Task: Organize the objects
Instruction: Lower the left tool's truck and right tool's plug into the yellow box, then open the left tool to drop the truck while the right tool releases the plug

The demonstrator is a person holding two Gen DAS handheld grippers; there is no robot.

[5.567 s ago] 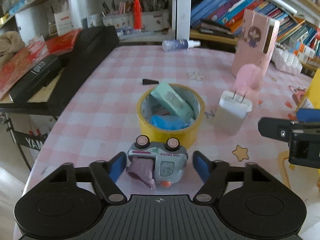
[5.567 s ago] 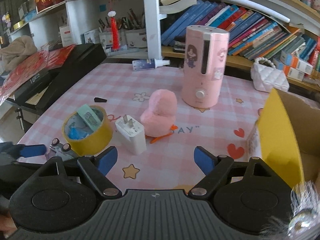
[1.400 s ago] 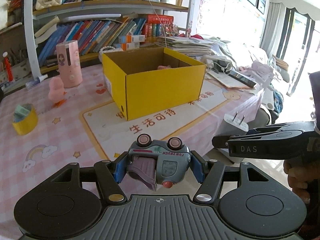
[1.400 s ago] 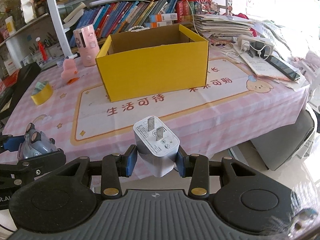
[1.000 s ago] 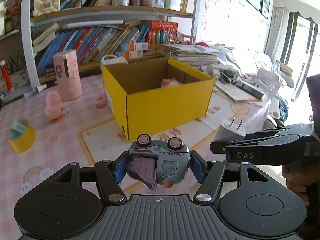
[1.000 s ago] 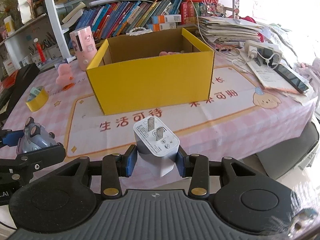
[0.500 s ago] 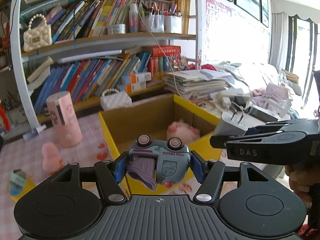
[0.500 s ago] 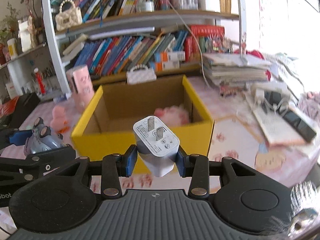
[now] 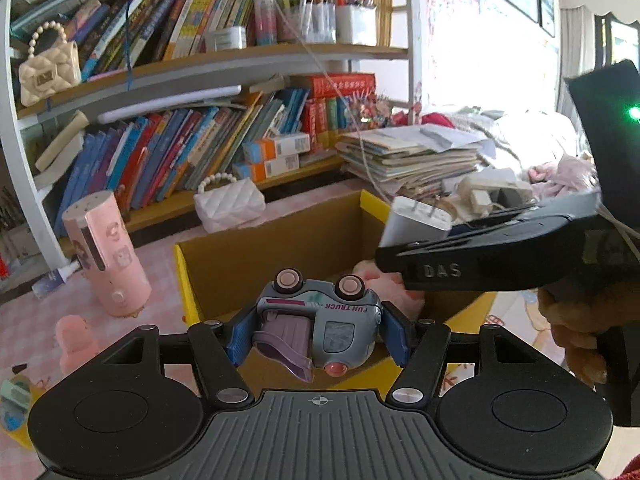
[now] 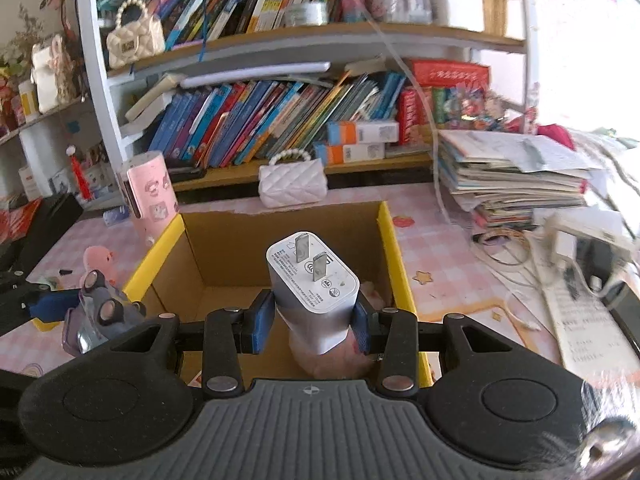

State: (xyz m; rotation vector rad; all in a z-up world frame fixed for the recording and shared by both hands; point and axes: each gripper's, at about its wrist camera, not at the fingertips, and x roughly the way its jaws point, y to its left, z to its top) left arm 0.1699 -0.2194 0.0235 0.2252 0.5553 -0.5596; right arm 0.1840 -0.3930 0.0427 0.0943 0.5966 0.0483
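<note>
Hovering above the yellow box, the white charger is clamped in the right gripper, over the box's near half. The toy truck is pinched in the left gripper by the near-left wall. A pink soft item, probably plush, lies inside. Each piece should be lowered below the rim before release.

White quilted purse below leaning books, beside stacked papers.
</note>
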